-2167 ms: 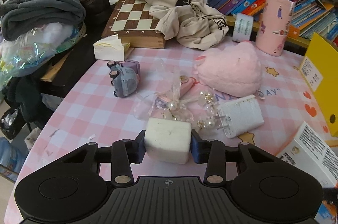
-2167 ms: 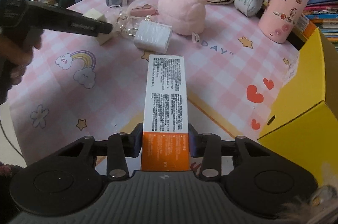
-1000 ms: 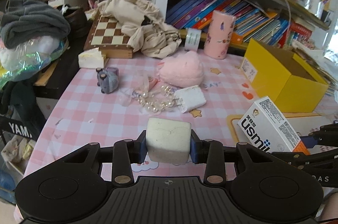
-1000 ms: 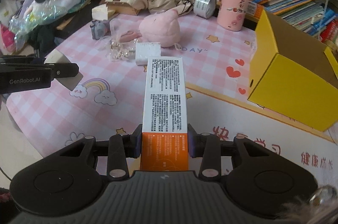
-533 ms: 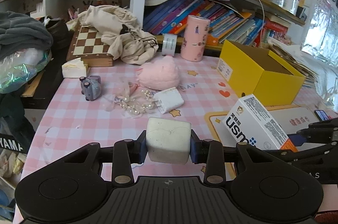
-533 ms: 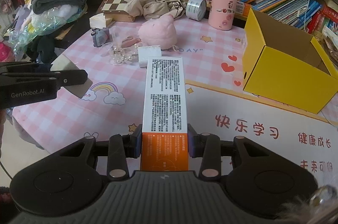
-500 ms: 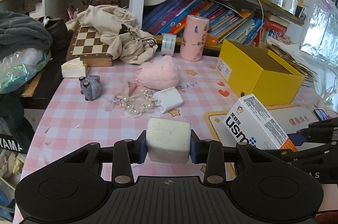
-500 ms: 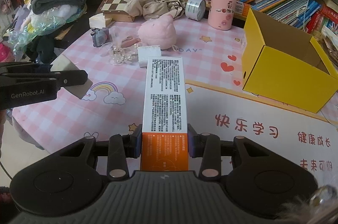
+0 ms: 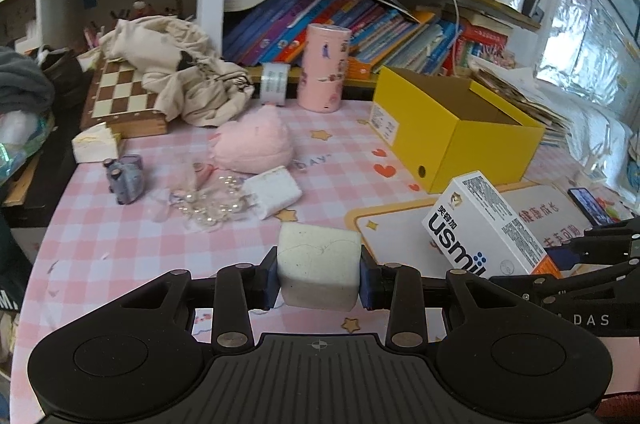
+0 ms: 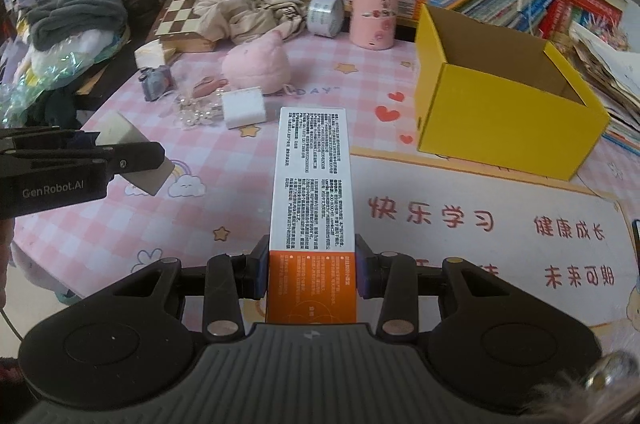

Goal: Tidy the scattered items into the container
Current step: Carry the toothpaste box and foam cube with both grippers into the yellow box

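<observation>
Now: left gripper [image 9: 319,270] pinching cube [image 9: 318,267]; right gripper [image 10: 311,269] pinching carton [image 10: 311,184] | carry level over box [image 10: 508,112]; release inside, low

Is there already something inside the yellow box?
No, the right wrist view shows only bare brown cardboard inside the open yellow box.

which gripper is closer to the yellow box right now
Right. The right gripper, holding the long carton, is nearer the yellow box; the left gripper, holding the white block, is farther away on the carton's other side.
</observation>
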`<state>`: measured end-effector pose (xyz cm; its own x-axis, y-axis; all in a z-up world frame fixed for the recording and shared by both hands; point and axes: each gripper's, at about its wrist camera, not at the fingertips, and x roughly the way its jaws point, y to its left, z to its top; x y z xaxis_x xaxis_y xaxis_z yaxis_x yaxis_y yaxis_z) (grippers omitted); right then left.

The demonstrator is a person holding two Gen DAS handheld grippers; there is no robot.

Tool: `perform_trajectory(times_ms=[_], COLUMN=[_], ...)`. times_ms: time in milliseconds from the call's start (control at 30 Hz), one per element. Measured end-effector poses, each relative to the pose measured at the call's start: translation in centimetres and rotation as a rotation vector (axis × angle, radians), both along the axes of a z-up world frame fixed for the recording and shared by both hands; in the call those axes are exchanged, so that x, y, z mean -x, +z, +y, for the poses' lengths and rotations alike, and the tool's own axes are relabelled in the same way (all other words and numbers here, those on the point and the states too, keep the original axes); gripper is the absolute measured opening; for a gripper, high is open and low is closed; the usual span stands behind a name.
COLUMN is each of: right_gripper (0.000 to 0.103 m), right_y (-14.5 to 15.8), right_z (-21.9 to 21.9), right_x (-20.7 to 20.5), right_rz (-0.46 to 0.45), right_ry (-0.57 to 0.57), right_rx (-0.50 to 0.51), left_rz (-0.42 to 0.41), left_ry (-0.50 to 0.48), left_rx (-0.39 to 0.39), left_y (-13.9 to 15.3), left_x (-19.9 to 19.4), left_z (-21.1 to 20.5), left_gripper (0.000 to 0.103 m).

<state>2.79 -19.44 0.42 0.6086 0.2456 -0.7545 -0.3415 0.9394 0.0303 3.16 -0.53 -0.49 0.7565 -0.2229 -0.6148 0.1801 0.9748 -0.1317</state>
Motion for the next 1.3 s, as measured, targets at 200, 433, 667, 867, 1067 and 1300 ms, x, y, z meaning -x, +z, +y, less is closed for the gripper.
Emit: perform_trajectory(times_ms=[200, 433, 667, 867, 1067, 1300], right_gripper=[0.037, 0.037, 0.037, 0.037, 0.037, 0.037], right_y=[-0.3, -0.4, 0.3, 1.0, 3.2, 6.6], right_z=[-1.6, -4.5, -7.6, -10.7, -13.6, -16.8], right_x=[-1.0, -3.0, -5.7, -7.8, -9.5, -13.1], right_rz=[0.011, 0.016, -0.007, -0.022, -0.084, -0.161], right_ry=[-0.002, 0.031, 0.105, 0.160, 0.223, 0.237], right_rx=[-0.017, -0.025, -0.032, -0.070, -0.129, -0.175], left_rz=[0.016, 0.030, 0.031, 0.014, -0.037, -0.120], left_ry=[-0.009, 0.002, 0.016, 0.039, 0.070, 0.079], left_rx=[-0.015, -0.028, -0.054, -0.077, -0.100, -0.092], left_y=[-0.2, -0.2, 0.1, 1.0, 3.0, 6.2], left_x=[-0.9, -3.0, -5.4, -6.8, -8.3, -11.1], left_z=[-1.7, -5.1, -9.6, -13.0, -15.4, -17.7], left_gripper=[0.035, 0.035, 0.035, 0.035, 0.035, 0.035])
